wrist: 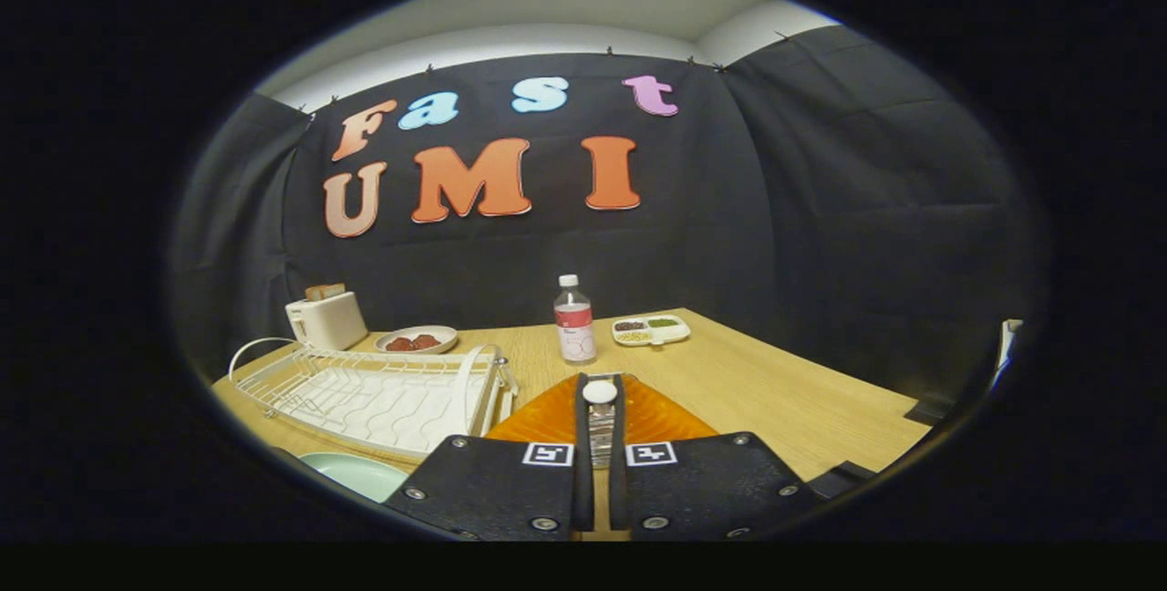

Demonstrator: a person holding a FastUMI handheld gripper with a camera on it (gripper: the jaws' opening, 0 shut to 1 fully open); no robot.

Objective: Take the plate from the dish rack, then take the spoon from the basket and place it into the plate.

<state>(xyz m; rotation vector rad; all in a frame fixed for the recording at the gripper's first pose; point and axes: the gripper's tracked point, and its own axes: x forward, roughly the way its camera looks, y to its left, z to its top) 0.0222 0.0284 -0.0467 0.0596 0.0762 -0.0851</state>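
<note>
We see the gripper (599, 431) pinching the spoon (600, 393) by its slim handle at lower centre, above the orange basket (547, 418); light, stiff and slippery, we judge; the plate (356, 474) lies lower left.
</note>
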